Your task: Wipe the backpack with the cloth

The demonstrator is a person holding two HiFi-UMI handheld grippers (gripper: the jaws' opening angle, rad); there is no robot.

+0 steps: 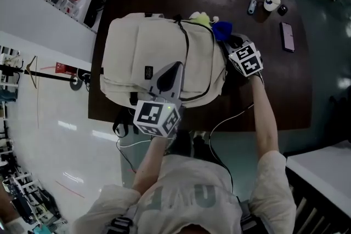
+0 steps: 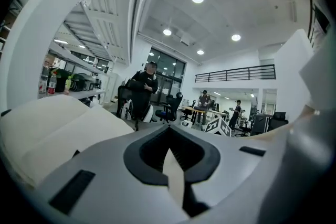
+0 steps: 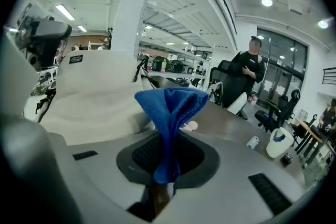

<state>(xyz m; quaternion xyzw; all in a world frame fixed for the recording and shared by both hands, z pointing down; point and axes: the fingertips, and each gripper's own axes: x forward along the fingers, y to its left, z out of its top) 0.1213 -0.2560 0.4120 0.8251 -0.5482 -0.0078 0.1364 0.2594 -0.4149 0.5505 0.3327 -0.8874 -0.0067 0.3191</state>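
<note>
The backpack [image 1: 159, 57] lies flat on the desk [image 1: 296, 90]. The left gripper [image 1: 171, 71] pinches its near fabric. The right gripper [image 1: 233, 45], clamped on the blue cloth [image 1: 222, 29] at the far-right edge, should probably sweep left, pressing evenly.

A pale beige short-sleeved T-shirt [image 1: 192, 194] carries faint grey lettering across the chest, with dark straps [image 1: 122, 224] at the shoulders. The left gripper [image 1: 171, 75] and right gripper [image 1: 230, 40] have smooth light-grey shells, each topped by a cube [image 1: 157, 118] of black-and-white square markers. A black ribbed collar [image 2: 135, 157] rings each jaw opening. A thin pale cable [image 1: 230, 118] runs beside the right arm.
</note>
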